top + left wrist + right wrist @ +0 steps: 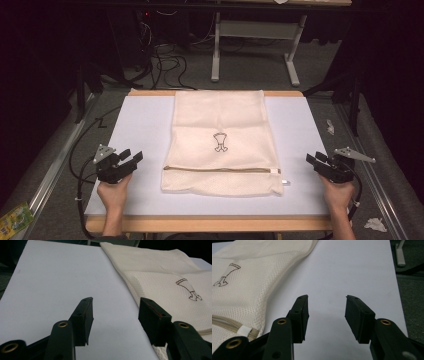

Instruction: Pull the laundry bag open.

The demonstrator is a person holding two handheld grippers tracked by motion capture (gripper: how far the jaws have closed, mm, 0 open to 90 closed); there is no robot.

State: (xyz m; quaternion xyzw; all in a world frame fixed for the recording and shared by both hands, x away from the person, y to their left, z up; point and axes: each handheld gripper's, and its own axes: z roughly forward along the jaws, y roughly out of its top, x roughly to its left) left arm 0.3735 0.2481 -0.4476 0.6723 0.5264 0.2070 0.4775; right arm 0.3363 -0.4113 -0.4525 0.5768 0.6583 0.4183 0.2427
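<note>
Mesh bag [221, 142]: soft, light, limp; grip near zip [220, 170]. Left gripper [131, 160] and right gripper [312, 161] spread, empty.

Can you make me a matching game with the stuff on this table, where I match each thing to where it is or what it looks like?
Things:
1. mesh bag
2. zipper
3. left gripper
4. right gripper

Descriptions:
A. open, at the table's right edge
B. cream, lying flat in the middle of the table
C. open, at the table's left edge
D. a brownish line across the bag near its front end

Pairs: 1-B, 2-D, 3-C, 4-A
</note>
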